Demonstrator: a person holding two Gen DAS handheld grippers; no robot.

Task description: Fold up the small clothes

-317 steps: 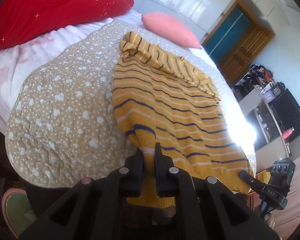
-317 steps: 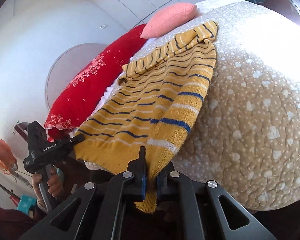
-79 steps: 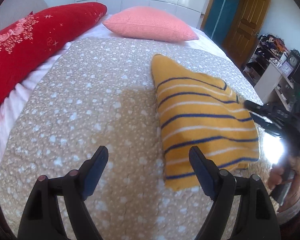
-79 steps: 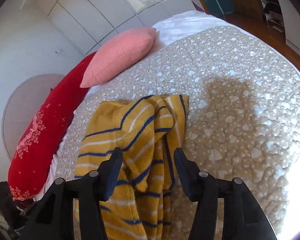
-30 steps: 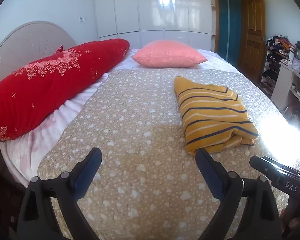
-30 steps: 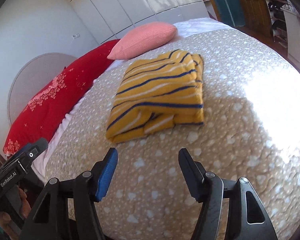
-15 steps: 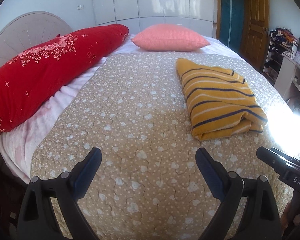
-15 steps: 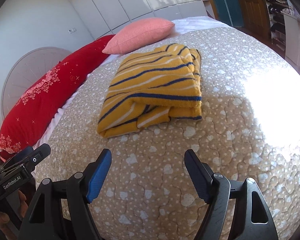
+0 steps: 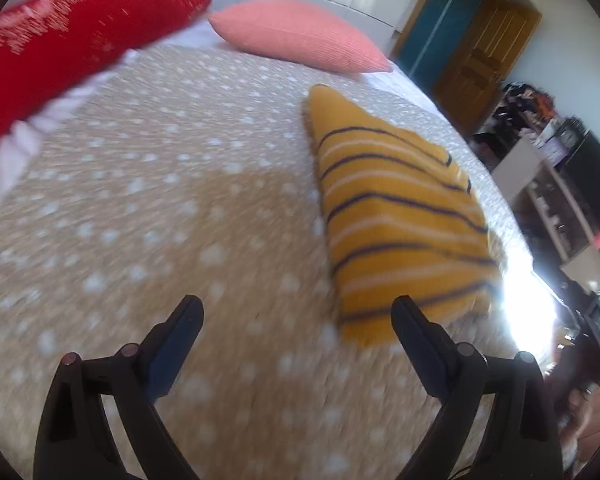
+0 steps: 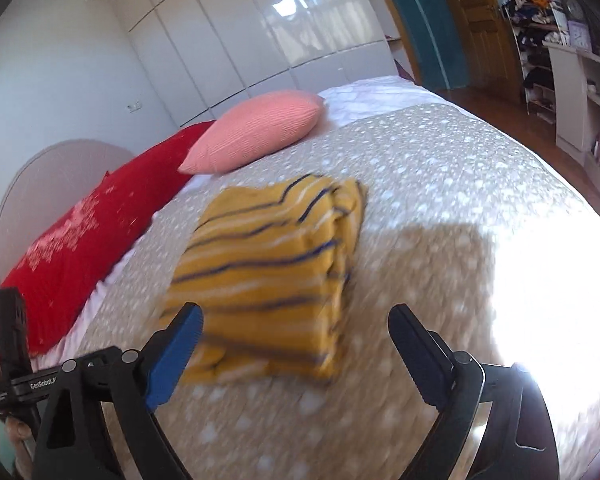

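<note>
A yellow sweater with navy and white stripes (image 9: 396,232) lies folded into a compact stack on the beige spotted quilt (image 9: 172,208). It also shows in the right wrist view (image 10: 268,272). My left gripper (image 9: 296,320) is open and empty, low over the quilt, with the sweater just ahead of its right finger. My right gripper (image 10: 296,328) is open and empty, with the sweater's near edge between its fingers. The other handheld gripper (image 10: 12,364) shows at the lower left of the right wrist view. Both views are motion-blurred.
A long red pillow (image 9: 68,40) and a pink pillow (image 9: 300,36) lie at the head of the bed. A wooden door (image 9: 484,44) and cluttered white shelves (image 9: 556,200) stand to the right. A bright sun patch (image 10: 548,280) covers the quilt's right side.
Both grippers have moved in closer to the folded sweater and lower over the quilt. Both stay open and empty. The sweater has not moved.
</note>
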